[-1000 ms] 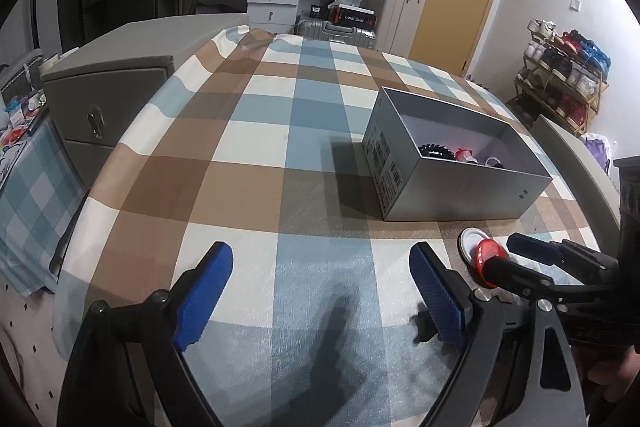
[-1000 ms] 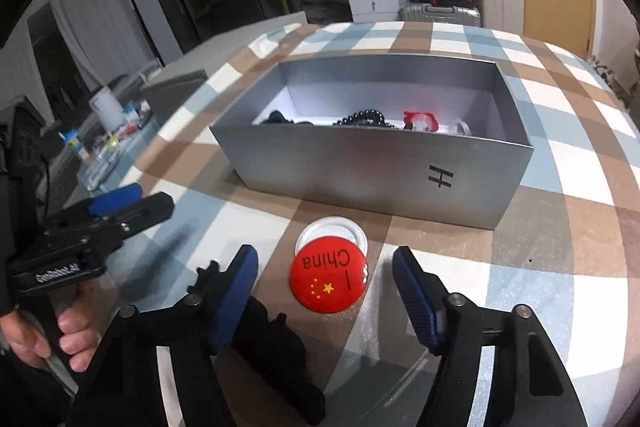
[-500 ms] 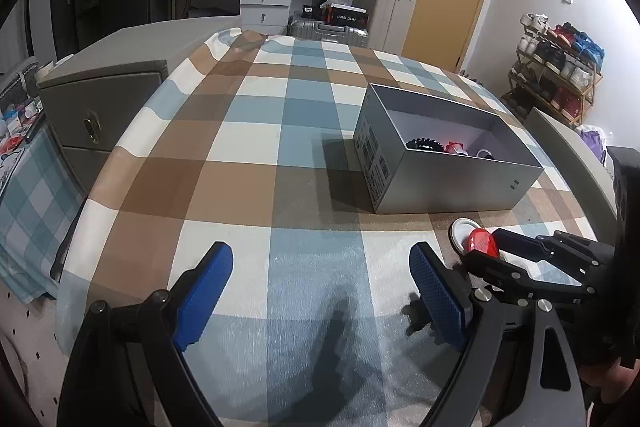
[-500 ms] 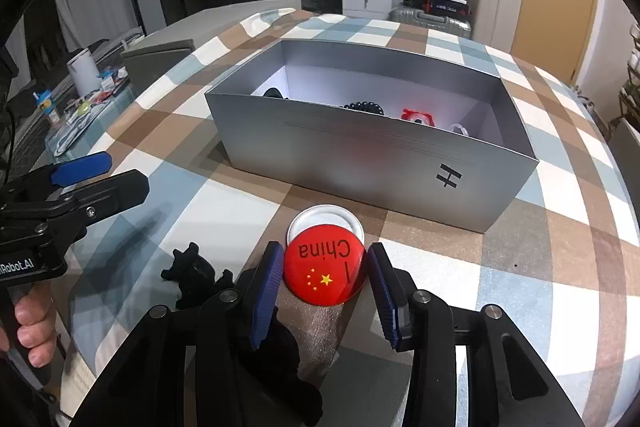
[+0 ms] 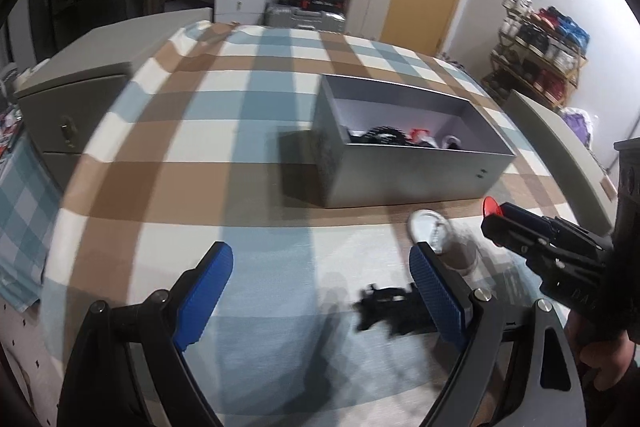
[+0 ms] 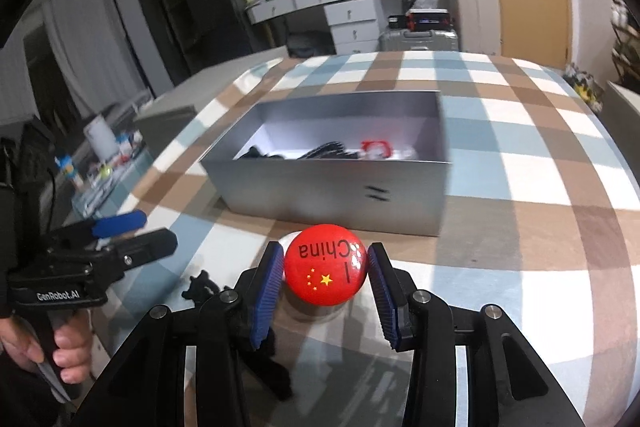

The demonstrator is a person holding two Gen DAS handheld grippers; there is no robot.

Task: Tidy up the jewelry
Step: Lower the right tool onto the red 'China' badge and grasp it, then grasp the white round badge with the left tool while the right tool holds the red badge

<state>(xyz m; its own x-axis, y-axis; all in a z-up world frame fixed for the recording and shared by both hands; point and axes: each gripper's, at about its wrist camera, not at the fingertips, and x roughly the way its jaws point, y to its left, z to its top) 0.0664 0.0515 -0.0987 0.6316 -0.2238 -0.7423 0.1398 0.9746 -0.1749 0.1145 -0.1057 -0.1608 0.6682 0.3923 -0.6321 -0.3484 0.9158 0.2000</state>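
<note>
At the six o'clock side of the grey box (image 6: 328, 183), the right gripper (image 6: 325, 277) is clenching the red badge (image 6: 325, 275), one blue pad pressing on each edge so the printed face is pointing up at the wrist camera. The badge is riding just above the checked tablecloth (image 6: 540, 187), and a white badge (image 5: 429, 227) is lying flat on the cloth right beneath it, partly hidden from the right wrist view.

The left gripper (image 5: 320, 287) is hanging released and empty at about nine o'clock from the red badge, its jaws spread wide, with a small black clip (image 5: 390, 307) lying on the cloth beside its right pad.

To do this step well, I judge the carry should be rising enough for the badge to clear the near wall of the box, then travelling toward twelve o'clock until it is over the white floor. The domed, smooth rim is likely offering little purchase, so steady squeeze and a level wrist are mattering here. Releasing low, beside the dark beads (image 6: 326, 150) and red trinket (image 6: 376, 148) already inside, should be keeping it from bouncing.
</note>
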